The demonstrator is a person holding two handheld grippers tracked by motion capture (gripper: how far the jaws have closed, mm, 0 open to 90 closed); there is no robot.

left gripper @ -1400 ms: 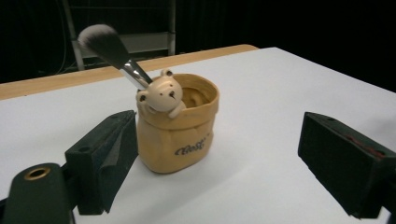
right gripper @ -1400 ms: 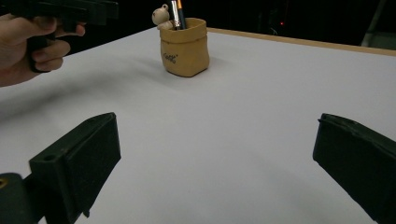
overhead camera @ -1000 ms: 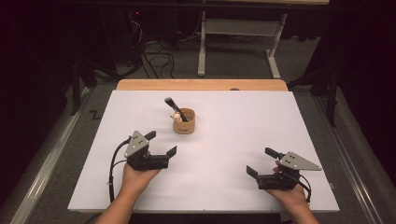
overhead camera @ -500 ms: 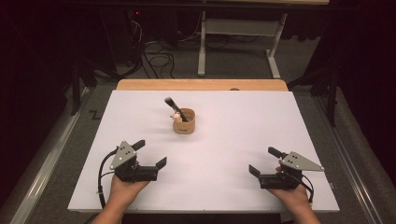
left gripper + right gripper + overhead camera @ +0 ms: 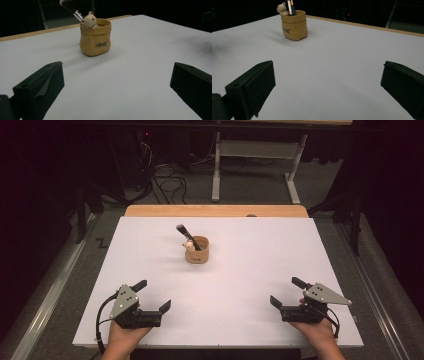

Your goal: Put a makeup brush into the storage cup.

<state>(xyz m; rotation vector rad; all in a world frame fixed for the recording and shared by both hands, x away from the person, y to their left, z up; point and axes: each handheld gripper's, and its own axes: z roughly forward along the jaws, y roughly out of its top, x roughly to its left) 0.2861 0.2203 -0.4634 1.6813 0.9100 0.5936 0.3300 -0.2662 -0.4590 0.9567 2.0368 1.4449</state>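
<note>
A squat, sack-shaped tan ceramic pot (image 5: 198, 251) holds a brush (image 5: 187, 235) leaning up-left; both claws (image 5: 153, 296) (image 5: 291, 292) gape, holding nothing.

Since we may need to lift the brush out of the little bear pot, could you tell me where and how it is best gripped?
Grip the brush on its bare handle above the pot rim, closing across the shaft from the sides. It leans up and away over the bear figure, so that upper length stands free. The left claw, open, looks nearer to that side.
</note>
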